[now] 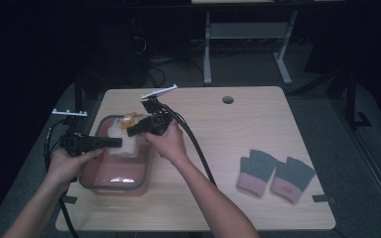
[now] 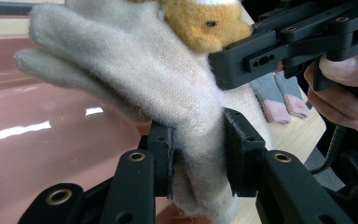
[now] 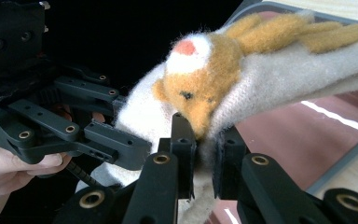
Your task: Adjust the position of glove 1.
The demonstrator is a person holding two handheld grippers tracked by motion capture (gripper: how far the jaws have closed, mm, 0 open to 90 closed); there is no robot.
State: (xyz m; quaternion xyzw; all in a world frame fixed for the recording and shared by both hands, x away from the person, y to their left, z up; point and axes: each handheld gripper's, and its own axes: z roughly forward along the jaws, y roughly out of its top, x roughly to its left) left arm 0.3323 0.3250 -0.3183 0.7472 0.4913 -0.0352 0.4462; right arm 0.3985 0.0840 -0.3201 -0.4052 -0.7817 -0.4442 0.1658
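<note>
A cream fuzzy glove (image 1: 122,141) with an orange animal face (image 3: 193,88) is held up over a pink basin (image 1: 116,177) at the table's left. My left gripper (image 2: 198,156) is shut on the glove's cuff end (image 2: 200,163), coming in from the left (image 1: 118,143). My right gripper (image 3: 205,151) is shut on the glove's edge just below the animal face, reaching in from the right (image 1: 131,130). The glove (image 2: 135,70) hangs stretched between the two grippers, its fingers pointing left in the left gripper view.
A pair of grey gloves with pink cuffs (image 1: 275,174) lies flat at the table's right front. The table (image 1: 228,148) has a round cable hole (image 1: 227,99) at the back. Cables (image 1: 198,148) trail from both grippers.
</note>
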